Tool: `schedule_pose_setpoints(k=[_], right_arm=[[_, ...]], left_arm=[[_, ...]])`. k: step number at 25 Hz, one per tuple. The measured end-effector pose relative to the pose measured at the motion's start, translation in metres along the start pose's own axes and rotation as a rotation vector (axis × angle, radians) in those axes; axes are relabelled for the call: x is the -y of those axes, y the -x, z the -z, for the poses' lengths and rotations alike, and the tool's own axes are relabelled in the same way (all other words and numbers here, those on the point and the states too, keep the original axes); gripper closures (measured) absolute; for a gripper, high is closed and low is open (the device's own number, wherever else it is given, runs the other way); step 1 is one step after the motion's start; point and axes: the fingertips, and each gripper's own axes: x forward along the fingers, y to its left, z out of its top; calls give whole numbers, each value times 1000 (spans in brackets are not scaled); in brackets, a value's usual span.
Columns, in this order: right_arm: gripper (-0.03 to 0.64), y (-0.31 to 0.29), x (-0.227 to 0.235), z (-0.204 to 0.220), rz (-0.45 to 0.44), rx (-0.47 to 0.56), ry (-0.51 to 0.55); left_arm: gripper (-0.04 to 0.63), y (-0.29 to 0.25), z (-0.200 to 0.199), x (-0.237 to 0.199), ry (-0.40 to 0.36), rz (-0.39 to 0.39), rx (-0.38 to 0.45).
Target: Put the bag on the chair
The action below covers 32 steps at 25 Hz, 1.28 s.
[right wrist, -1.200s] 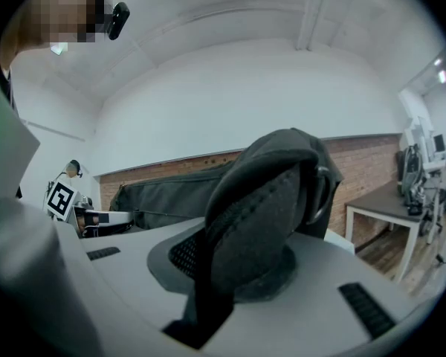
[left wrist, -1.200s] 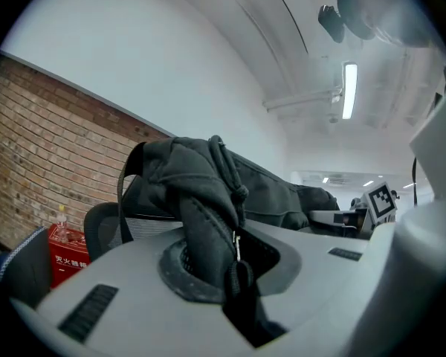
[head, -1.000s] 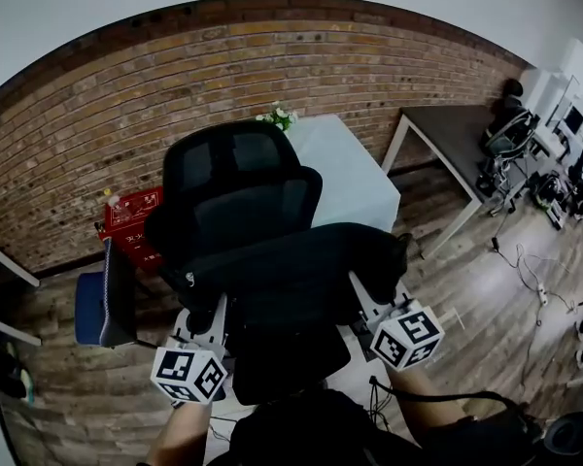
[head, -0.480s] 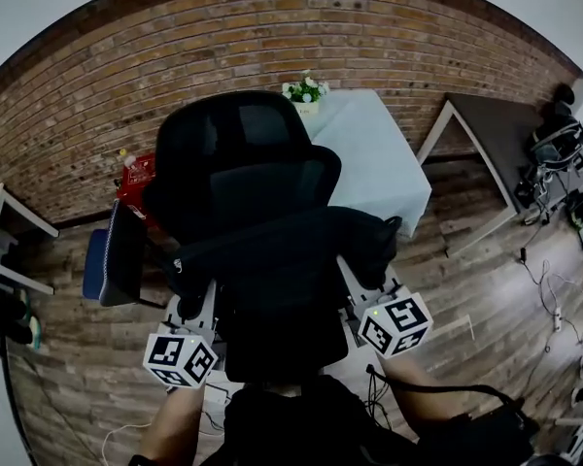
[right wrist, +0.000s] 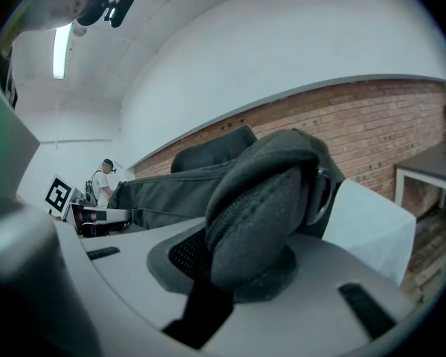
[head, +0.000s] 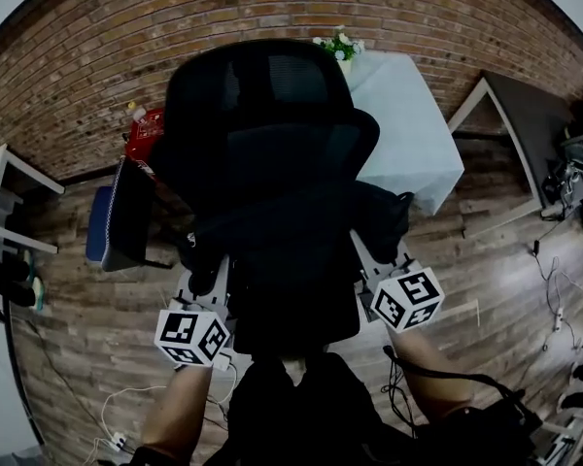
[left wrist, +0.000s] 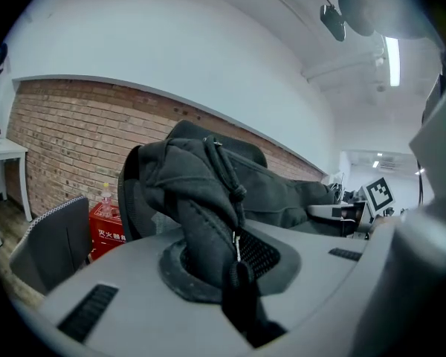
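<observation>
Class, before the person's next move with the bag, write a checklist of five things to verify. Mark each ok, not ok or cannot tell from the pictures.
1. Grip of the left gripper on the bag: ok, jaws closed on its dark fabric.
2. Grip of the right gripper on the bag: ok, jaws closed on a padded part.
3. Bag lined up with the chair: ok, in the head view it spans across in front of the backrest.
4. Bag resting on the seat: cannot tell, the bag hides the seat.
5. Seat free of other things: cannot tell, hidden.
</observation>
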Motion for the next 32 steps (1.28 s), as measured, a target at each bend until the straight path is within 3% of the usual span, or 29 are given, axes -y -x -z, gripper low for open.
schedule_pose_setpoints(k=[12, 32], right_arm=[[538, -55, 14, 77, 58, -92, -39], [537, -116, 52, 208, 73, -265, -31]], left_arm=[[543, -43, 73, -56, 32, 25, -118], [543, -91, 207, -108, 87, -62, -314]])
